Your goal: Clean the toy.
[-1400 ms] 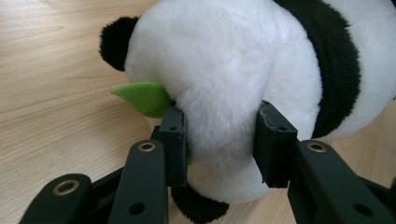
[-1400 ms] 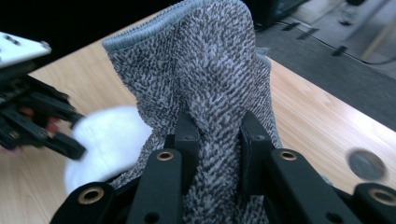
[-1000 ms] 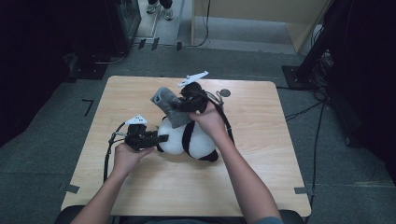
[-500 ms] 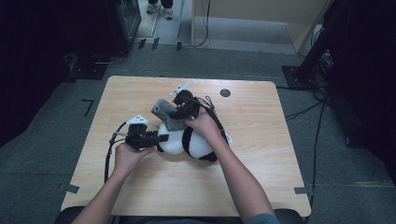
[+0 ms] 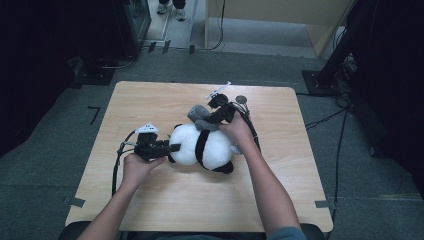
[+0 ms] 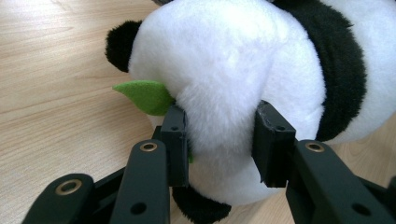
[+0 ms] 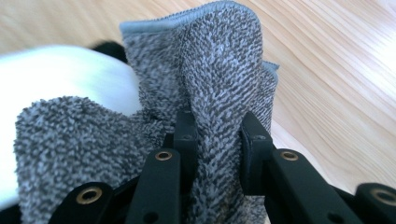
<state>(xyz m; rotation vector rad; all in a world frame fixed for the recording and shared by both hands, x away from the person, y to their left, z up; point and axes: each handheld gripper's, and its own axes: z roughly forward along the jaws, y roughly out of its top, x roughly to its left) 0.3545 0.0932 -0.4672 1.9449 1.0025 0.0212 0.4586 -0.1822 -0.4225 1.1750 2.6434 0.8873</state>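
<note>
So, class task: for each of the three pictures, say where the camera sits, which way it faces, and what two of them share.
High view: above the person's side, facing forward and down on the table; both forearms show.
Left gripper view: rides the left hand-held gripper, looking along its jaws clamped on the plush panda.
Right gripper view: rides the right hand-held gripper, jaws pinching the grey cloth.
Shared: panda and wooden tabletop.

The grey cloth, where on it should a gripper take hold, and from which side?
Grip a bunched fold of the grey cloth, coming in from the side away from the panda plush. The right gripper already pinches such a fold: the cloth stands gathered upright there, thick enough to fill the jaws, while its hemmed edge is thin and floppy.
</note>
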